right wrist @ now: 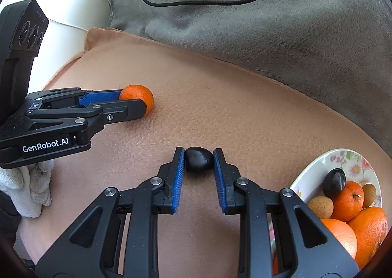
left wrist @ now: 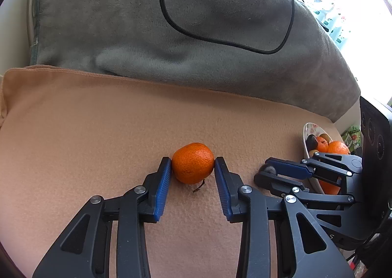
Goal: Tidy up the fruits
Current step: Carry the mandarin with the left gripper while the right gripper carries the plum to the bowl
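Left tool [left wrist: 192, 167] clamps the tangerine [left wrist: 192, 162] mid-cushion [left wrist: 73, 131]; right tool [right wrist: 198, 159] clamps a dark fruit [right wrist: 198, 159] nearer the cushion's right edge, beside the plate [right wrist: 311, 167]. Lift each straight up with steady pressure, then lower gently onto the piled fruit.

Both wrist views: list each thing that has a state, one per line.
Left gripper: shut on the mandarin, which sits on the tan cloth.
Right gripper: shut on the dark fruit, also on the cloth.
Plate: part filled with fruit.
Cable: loose on the grey blanket.
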Tool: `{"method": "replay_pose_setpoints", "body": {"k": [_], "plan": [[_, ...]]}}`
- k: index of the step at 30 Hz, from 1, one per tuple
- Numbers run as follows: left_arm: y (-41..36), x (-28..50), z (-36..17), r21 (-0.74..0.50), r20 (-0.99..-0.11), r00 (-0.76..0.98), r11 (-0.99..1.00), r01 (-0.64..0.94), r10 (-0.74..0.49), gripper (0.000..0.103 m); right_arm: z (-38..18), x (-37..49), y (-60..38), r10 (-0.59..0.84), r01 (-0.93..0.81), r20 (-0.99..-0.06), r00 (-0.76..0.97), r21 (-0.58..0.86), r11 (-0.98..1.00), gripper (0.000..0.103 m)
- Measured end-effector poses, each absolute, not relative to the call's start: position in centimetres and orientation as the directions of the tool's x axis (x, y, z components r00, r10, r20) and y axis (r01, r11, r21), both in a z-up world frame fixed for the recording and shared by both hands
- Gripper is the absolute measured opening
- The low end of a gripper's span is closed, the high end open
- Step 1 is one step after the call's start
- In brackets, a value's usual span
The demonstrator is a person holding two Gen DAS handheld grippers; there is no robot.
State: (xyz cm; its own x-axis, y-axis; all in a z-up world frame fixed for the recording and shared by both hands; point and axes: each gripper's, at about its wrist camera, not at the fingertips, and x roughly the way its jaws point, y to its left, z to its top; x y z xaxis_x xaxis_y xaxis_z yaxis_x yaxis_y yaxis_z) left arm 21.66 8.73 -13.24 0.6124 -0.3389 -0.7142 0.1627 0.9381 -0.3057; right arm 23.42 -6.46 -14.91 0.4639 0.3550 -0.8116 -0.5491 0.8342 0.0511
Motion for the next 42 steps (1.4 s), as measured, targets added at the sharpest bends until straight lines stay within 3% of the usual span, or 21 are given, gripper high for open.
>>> {"method": "replay_pose_setpoints", "body": {"k": [24, 42], "plan": [[6.9, 19.0, -9.3, -0.289, -0.659, 0.662, 0.932, 0.217, -0.358, 0.034, -9.4, 18.8, -11.6, 0.422, -0.520, -0.726, 0.543, 0.104, 0.848, 0.025], [1.8, 17.9, -7.2, -0.278, -0.634, 0.653, 0.910, 0.306, -0.413, 0.034, -6.9, 14.4, -19.9, 0.390, -0.415, -0.672, 0.630, 0.133, 0.900, 0.025]]}}
